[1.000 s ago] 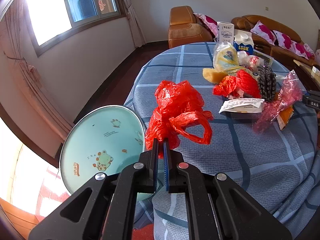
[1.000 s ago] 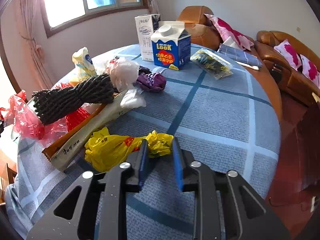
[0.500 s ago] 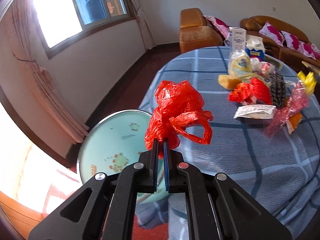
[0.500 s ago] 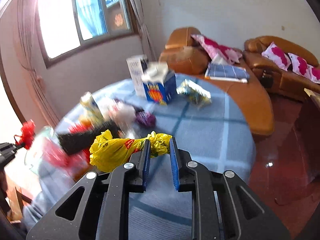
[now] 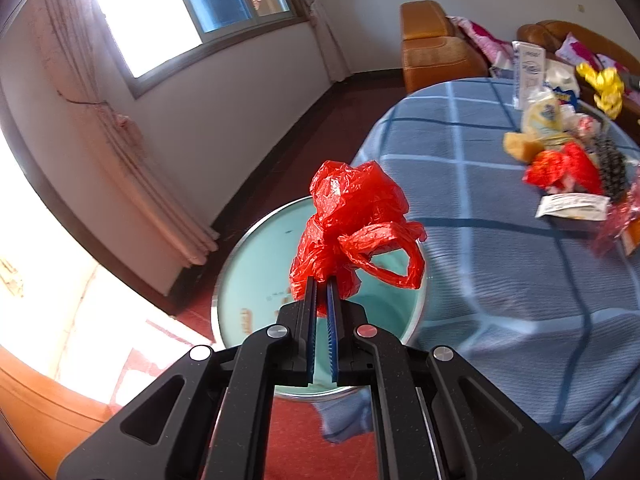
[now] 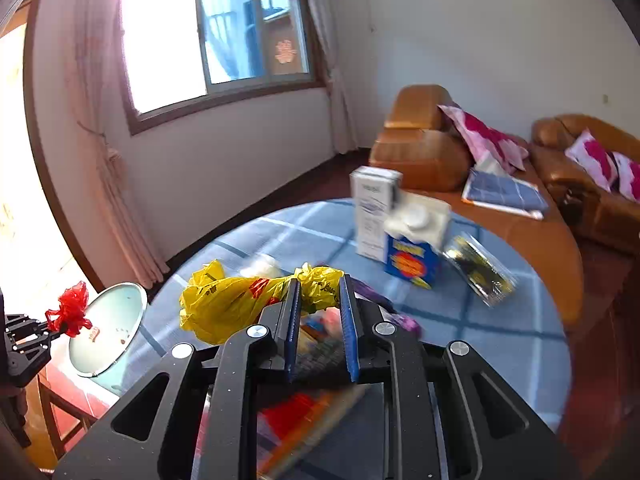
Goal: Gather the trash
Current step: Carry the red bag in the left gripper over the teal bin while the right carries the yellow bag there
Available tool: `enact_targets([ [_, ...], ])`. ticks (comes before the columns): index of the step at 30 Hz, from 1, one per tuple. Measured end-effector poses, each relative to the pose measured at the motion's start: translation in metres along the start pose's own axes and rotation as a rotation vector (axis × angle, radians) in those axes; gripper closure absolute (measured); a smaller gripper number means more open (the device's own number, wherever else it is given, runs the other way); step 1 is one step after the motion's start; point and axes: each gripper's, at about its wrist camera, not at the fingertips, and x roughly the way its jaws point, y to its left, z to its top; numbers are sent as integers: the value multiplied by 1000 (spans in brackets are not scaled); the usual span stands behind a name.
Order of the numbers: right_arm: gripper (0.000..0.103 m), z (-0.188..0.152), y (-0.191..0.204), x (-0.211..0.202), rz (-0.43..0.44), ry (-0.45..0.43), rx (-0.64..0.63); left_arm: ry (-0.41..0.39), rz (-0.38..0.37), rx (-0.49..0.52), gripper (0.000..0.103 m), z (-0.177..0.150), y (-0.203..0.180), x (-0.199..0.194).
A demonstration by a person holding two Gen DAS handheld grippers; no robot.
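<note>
My left gripper (image 5: 321, 280) is shut on a crumpled red plastic bag (image 5: 356, 216) and holds it in the air over a pale green basin (image 5: 256, 280) beside the table. My right gripper (image 6: 319, 280) is shut on a yellow plastic bag (image 6: 232, 300), held above the blue checked tablecloth (image 6: 304, 228). In the right wrist view the left gripper with the red bag (image 6: 70, 308) shows at far left over the basin (image 6: 104, 328). The yellow bag (image 5: 604, 88) shows far right in the left wrist view.
More trash lies on the table: a blue milk carton (image 6: 416, 248), a white carton (image 6: 374, 212), a clear wrapper (image 6: 480, 268), red netting (image 5: 564, 168), a white packet (image 5: 572, 206). Brown sofas (image 6: 420, 144) with pink cushions stand behind. A wall and curtain are left.
Both grippers have lifted their bags off the table. The left one moved the red bag left, out over the basin. The right one raised the yellow bag high above the table.
</note>
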Motion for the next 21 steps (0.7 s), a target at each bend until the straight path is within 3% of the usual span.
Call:
enact_targets([
  [21, 83, 29, 135, 76, 89, 69, -219, 41, 120, -36, 98, -9, 51, 19],
])
